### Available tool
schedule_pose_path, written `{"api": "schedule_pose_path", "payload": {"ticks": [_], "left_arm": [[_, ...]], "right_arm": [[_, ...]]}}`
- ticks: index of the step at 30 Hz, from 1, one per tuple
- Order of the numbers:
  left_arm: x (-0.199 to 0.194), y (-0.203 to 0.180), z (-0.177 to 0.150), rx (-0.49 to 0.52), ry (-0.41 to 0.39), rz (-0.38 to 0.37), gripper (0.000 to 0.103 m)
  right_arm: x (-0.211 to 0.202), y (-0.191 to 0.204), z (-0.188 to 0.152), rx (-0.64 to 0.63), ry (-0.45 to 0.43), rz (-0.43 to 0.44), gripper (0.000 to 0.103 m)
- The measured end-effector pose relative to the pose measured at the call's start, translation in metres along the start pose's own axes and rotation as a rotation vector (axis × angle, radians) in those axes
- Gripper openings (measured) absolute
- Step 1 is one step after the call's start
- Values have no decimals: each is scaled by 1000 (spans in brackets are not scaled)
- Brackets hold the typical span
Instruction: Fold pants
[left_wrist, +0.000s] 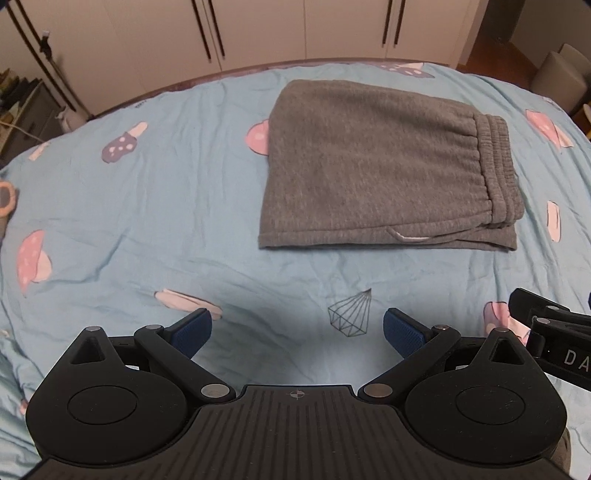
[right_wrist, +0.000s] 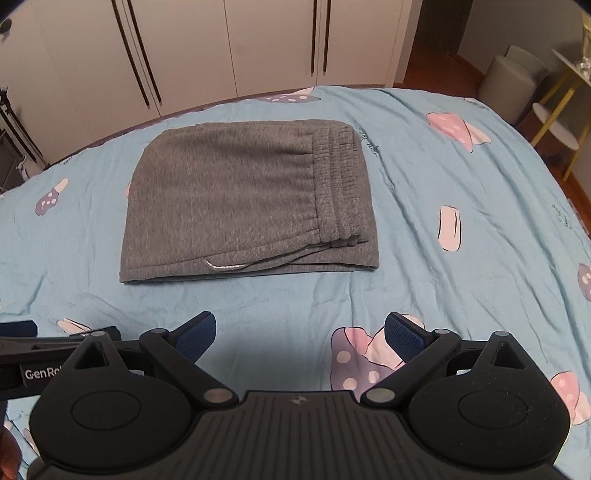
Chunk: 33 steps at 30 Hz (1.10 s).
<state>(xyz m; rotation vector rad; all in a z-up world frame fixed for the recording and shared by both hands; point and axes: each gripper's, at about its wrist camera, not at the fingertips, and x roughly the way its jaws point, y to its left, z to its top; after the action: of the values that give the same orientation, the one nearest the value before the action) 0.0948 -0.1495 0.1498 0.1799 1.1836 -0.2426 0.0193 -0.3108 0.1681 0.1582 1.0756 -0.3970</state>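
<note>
The grey sweatpants (left_wrist: 376, 166) lie folded in a flat rectangle on the light blue bedsheet (left_wrist: 147, 206), waistband on the right and a white drawstring at the near edge. They also show in the right wrist view (right_wrist: 236, 203). My left gripper (left_wrist: 297, 328) is open and empty, held above the sheet in front of the pants. My right gripper (right_wrist: 301, 332) is open and empty, also in front of the pants. Each gripper shows at the edge of the other's view: the right one (left_wrist: 554, 332) and the left one (right_wrist: 44, 350).
The bedsheet (right_wrist: 461, 177) has mushroom prints and wrinkles. White wardrobe doors (right_wrist: 221, 48) stand beyond the bed's far edge. A grey stool (right_wrist: 513, 81) and a yellow-legged side table (right_wrist: 561, 122) stand at the right. Cluttered shelves (left_wrist: 26, 110) stand at the left.
</note>
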Motion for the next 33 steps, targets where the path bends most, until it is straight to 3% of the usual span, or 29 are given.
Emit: {"api": "schedule_pose_path", "payload": {"ticks": [33], "left_arm": [[-9, -8, -8, -4, 44, -32, 102]], "right_arm": [[-7, -12, -7, 18, -5, 23, 98]]}}
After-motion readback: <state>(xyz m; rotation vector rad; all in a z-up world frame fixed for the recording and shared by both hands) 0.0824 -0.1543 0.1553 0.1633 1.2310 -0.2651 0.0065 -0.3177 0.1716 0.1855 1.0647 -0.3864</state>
